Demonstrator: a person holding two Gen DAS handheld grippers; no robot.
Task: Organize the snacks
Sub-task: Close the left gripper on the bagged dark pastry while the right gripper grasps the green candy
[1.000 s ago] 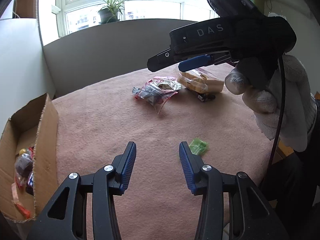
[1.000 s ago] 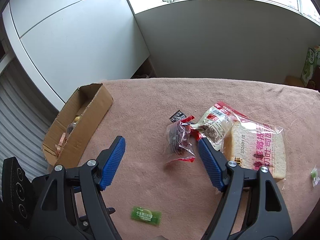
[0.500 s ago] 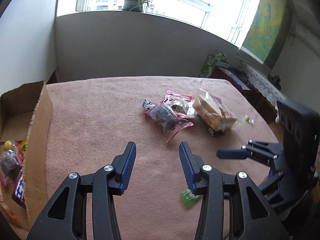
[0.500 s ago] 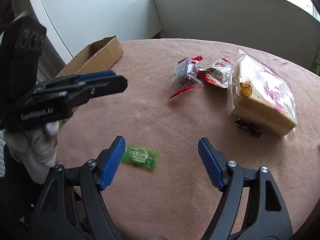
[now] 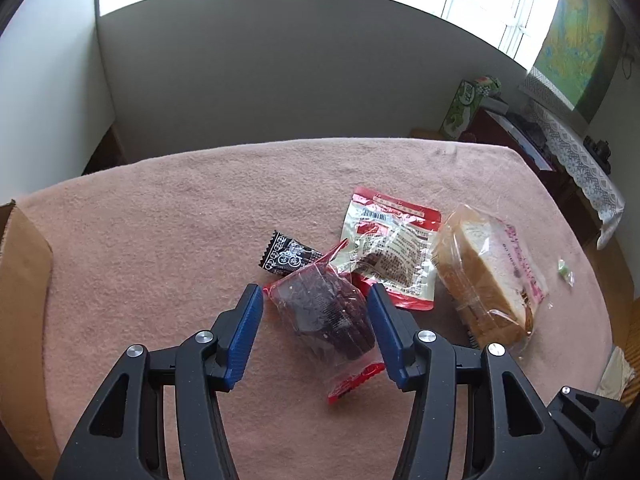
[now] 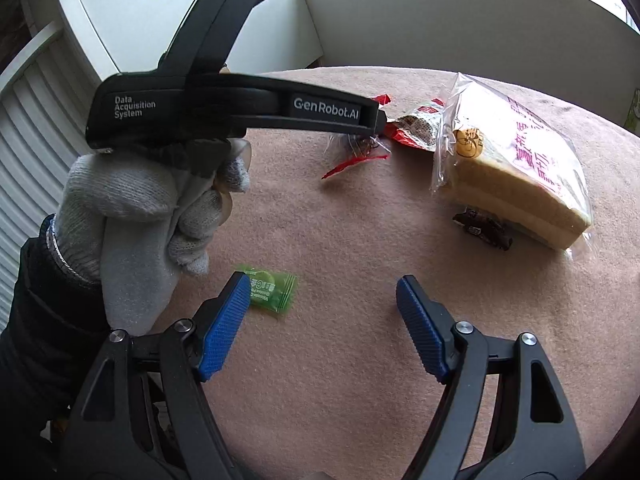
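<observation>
In the left wrist view my left gripper (image 5: 316,326) hangs over a clear red-edged packet of dark snack (image 5: 324,316) on the pink tablecloth (image 5: 160,240). Its jaws are opening, the packet lies between them, and the pads do not press on it. Seen from the right wrist view, the same packet (image 6: 356,152) lies under the left gripper's tip. My right gripper (image 6: 324,320) stands open low over the cloth with nothing between its fingers. A green candy (image 6: 270,288) lies just beside its left finger (image 6: 224,320).
A black sachet (image 5: 286,254), a red-and-white packet (image 5: 394,248), bagged bread (image 5: 484,276) and a tiny green sweet (image 5: 566,272) lie close by. A cardboard box (image 5: 20,280) stands at the left edge. A gloved hand (image 6: 140,208) holds the left gripper's body (image 6: 240,108). A dark wrapper (image 6: 484,232) lies by the bread.
My left gripper swept across the table to the snack pile, and its jaws widened around the dark packet. The right gripper sank toward the green candy, which now lies by its left finger.
</observation>
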